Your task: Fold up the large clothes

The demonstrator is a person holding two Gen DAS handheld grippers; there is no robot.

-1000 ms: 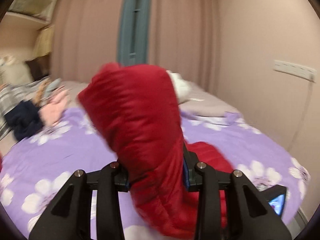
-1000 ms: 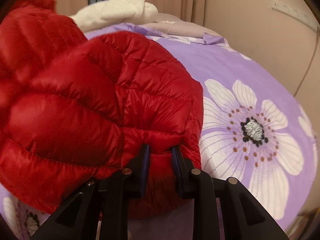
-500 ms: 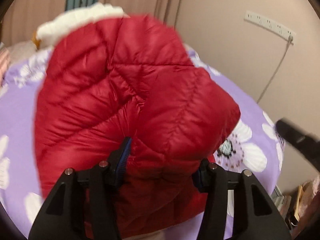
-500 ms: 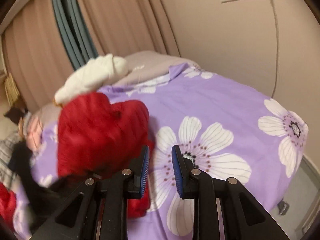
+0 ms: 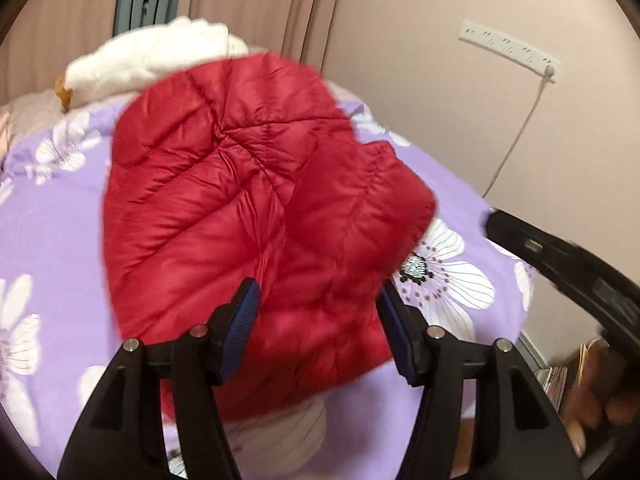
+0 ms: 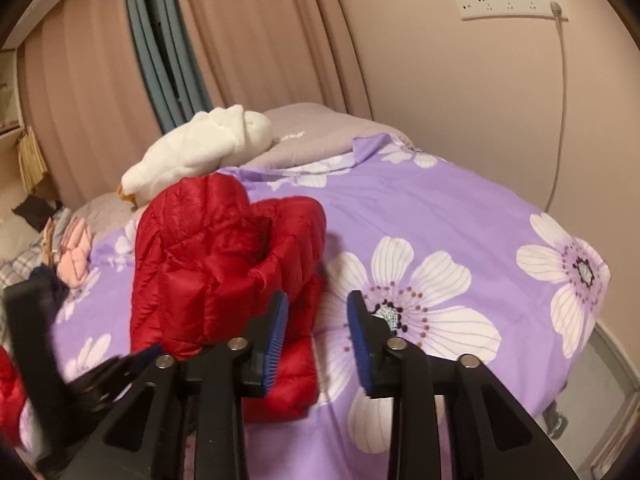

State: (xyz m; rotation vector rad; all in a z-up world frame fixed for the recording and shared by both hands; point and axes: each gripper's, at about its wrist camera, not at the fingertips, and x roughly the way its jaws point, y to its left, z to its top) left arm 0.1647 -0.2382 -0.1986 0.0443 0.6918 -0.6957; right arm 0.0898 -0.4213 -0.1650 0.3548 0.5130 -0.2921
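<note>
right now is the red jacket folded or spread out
Folded: the red jacket sits bunched in a compact, doubled-over bundle on the bed, not flat.

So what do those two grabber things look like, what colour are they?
Both are black plastic. The left gripper and right gripper each have two chunky fingers shaped like hollow triangles, with silver bolts at the joints and ribbed blue pads inside the tips. No cables show.

Both wrist views overlook the red jacket [image 5: 256, 216], left nearer.
</note>
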